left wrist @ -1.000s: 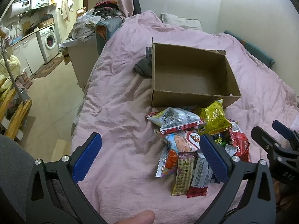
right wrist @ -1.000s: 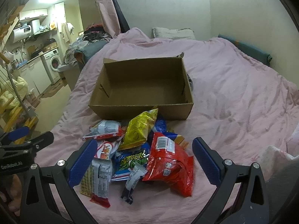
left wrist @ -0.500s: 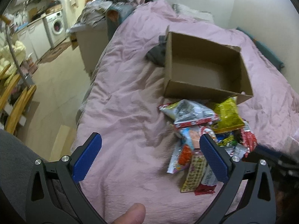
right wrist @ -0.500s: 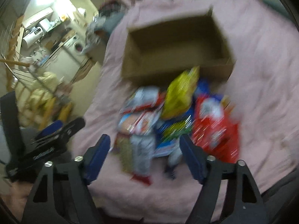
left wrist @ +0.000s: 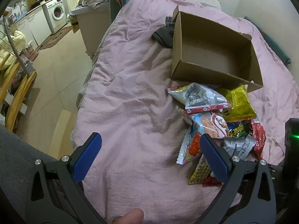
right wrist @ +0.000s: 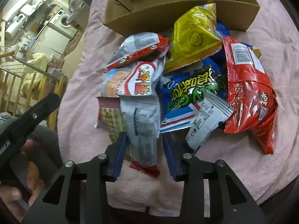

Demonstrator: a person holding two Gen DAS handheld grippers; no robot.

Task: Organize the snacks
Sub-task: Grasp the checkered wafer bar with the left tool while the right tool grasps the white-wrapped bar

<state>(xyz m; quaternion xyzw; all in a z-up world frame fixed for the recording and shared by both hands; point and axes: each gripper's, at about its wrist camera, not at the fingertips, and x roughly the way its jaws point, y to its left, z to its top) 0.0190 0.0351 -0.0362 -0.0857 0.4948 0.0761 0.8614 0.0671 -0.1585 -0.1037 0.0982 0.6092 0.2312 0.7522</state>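
Observation:
A pile of snack packets (left wrist: pixel 214 123) lies on the pink bed cover in front of an open, empty cardboard box (left wrist: pixel 211 54). In the right wrist view the pile holds a yellow bag (right wrist: pixel 194 37), a red bag (right wrist: pixel 248 91), a blue bag (right wrist: pixel 190 93) and a grey packet with a red end (right wrist: pixel 143 132). My right gripper (right wrist: pixel 144 140) has come down over the grey packet, with a finger on each side of it, partly closed. My left gripper (left wrist: pixel 149 149) is wide open and empty over bare cover, left of the pile.
The bed's left edge (left wrist: pixel 87 78) drops to a tiled floor. A dark cloth (left wrist: pixel 162 35) lies behind the box. A washing machine (left wrist: pixel 56 13) and wooden rails (left wrist: pixel 15 91) stand far left. The left gripper's body shows in the right wrist view (right wrist: pixel 24 123).
My right gripper dropped toward the pile and narrowed its fingers around the grey packet. My left gripper tilted down and left a little and stayed open.

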